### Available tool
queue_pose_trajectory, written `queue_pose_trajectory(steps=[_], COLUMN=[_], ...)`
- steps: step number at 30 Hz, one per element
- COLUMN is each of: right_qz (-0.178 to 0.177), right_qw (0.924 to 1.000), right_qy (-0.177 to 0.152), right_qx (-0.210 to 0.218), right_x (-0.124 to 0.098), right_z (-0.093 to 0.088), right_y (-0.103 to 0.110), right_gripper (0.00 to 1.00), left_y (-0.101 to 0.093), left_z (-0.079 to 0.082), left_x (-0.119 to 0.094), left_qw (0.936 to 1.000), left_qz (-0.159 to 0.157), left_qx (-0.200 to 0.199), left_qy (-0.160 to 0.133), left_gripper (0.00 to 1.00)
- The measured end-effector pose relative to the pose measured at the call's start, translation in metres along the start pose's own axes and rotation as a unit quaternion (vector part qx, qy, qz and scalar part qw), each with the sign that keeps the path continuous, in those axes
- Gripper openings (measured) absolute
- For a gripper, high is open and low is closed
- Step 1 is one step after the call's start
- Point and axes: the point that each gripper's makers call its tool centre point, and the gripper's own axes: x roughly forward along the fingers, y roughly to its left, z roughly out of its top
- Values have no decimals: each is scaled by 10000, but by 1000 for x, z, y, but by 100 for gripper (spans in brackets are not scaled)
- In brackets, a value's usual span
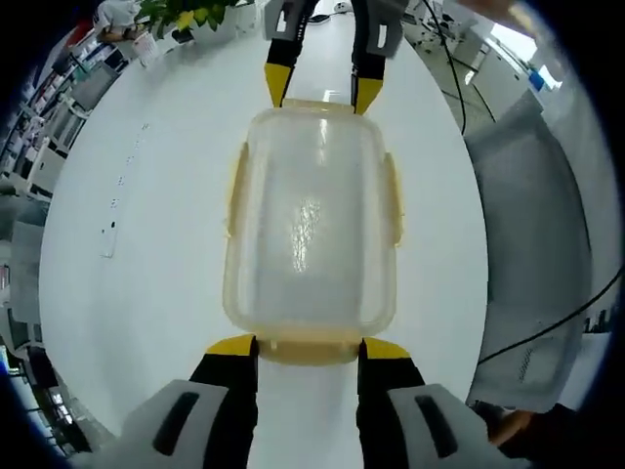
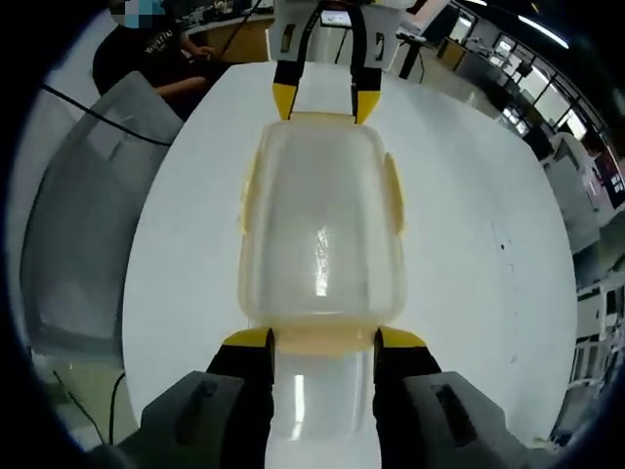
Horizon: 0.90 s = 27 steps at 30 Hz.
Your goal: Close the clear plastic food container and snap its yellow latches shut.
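The clear plastic container (image 1: 312, 225) (image 2: 322, 234) lies on the white round table (image 1: 156, 244) (image 2: 469, 244) with its lid on top. Yellow latches (image 1: 234, 191) (image 2: 393, 191) stick out along both long sides. In the left gripper view, my left gripper (image 1: 309, 345) is open, its yellow-tipped jaws flanking the near end latch (image 1: 308, 350). At the far end, my right gripper (image 1: 322, 90) is open too, its tips at the container's corners. The right gripper view mirrors this: the right gripper (image 2: 324, 339) straddles the near end latch (image 2: 322, 342), and the left gripper (image 2: 322, 101) sits at the far end.
A grey chair (image 1: 537, 244) (image 2: 78, 225) stands beside the table, with a black cable (image 1: 547, 322) running past it. A person in black (image 2: 166, 59) sits beyond the table's far edge. Green plants (image 1: 186, 15) and office desks lie further off.
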Motion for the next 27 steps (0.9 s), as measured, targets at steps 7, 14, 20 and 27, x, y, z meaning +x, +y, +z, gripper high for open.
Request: queue_pose_trajectory(steps=[7, 14, 20, 27], right_qz=[-26, -26, -36, -8], right_qw=[9999, 9997, 9995, 9992], right_qy=[139, 161, 171, 167], right_qx=[76, 199, 262, 355], right_x=[-12, -22, -28, -33], right_z=[-33, -62, -84, -107], right_y=[1, 2, 3, 3], right_gripper=[36, 36, 36, 36], left_y=[1, 0, 0, 0], left_z=[33, 64, 82, 106], left_x=[12, 19, 28, 35], left_qw=[9999, 9996, 9995, 9993], left_qz=[-54, -144, -205, -246], left_qx=[57, 136, 166, 214], left_qy=[-127, -194, -156, -186], left_gripper=[33, 33, 33, 33])
